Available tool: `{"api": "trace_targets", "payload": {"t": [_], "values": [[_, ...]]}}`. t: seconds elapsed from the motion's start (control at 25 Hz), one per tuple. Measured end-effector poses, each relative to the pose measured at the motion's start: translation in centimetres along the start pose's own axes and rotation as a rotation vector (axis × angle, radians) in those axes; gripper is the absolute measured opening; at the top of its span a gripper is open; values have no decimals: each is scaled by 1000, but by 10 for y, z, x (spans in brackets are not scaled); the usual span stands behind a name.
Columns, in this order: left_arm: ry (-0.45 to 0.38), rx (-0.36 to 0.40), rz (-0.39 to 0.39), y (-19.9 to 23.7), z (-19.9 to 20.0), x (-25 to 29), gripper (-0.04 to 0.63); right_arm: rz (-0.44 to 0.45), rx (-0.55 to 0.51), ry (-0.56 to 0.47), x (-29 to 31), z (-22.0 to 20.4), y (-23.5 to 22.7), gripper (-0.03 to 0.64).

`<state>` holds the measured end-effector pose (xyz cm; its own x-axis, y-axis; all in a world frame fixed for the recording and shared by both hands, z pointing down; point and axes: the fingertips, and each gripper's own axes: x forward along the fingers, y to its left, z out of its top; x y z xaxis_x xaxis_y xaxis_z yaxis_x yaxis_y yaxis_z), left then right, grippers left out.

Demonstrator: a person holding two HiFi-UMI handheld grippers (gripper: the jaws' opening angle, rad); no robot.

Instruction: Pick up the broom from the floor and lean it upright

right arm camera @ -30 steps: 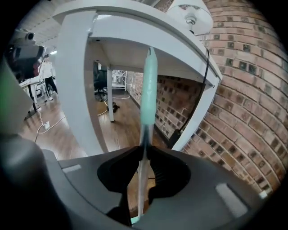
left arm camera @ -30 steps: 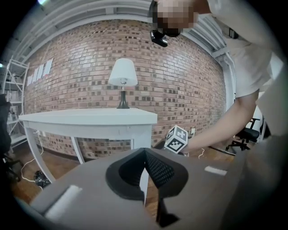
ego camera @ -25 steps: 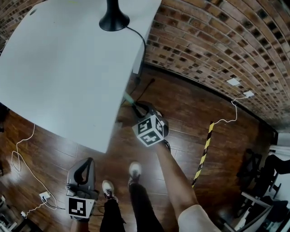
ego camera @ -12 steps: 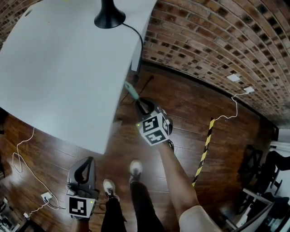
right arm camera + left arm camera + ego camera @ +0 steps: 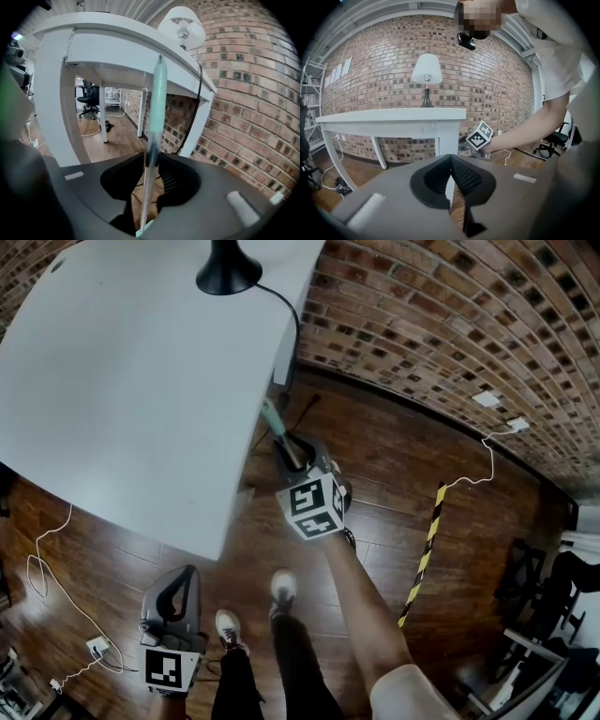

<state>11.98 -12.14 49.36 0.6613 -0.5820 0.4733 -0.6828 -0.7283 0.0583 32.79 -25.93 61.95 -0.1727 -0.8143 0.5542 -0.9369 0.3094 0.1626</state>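
The broom's handle (image 5: 157, 103) is thin, with a pale teal upper part, and stands nearly upright. Its top rests against the edge of the white table (image 5: 117, 33). From the head view, the teal end (image 5: 272, 415) sits right at the table's edge (image 5: 246, 442); the brush end is hidden. My right gripper (image 5: 292, 454) is around the handle below the teal part. Its jaws are opening, with the handle between them and a slim gap on each side (image 5: 152, 161). My left gripper (image 5: 180, 579) hangs low at the lower left, shut on nothing (image 5: 451, 157).
A lamp (image 5: 230, 273) stands on the table, its cable (image 5: 295, 329) dropping off the edge. Brick wall (image 5: 450, 324) runs behind. Yellow-black tape (image 5: 424, 549) lies on the wooden floor, white cables (image 5: 47, 568) at left. The person's shoes (image 5: 279, 592) are just below the right gripper.
My right gripper has risen a little and tipped toward the table, and the teal handle end has moved up against the table edge. The left gripper has stayed put.
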Motion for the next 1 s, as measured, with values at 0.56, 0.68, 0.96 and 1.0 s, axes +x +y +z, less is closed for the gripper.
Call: {"api": "trace_targets", "payload": {"t": [0.56,0.68,0.96,1.0], "values": [[-42,-2,5,4,10,-6,0,6,28,-16,4,4,-7,195],[-32,-1,2,4,8,-6,0,-1,45,-21,1,2,-10,195],[-18,4,6,6,6,-9,0,-6,65,17,-7,-17,-5,188],[-13,15,6,6,6,-10,0,-6,69,25,-10,-21,-3,157]]}}
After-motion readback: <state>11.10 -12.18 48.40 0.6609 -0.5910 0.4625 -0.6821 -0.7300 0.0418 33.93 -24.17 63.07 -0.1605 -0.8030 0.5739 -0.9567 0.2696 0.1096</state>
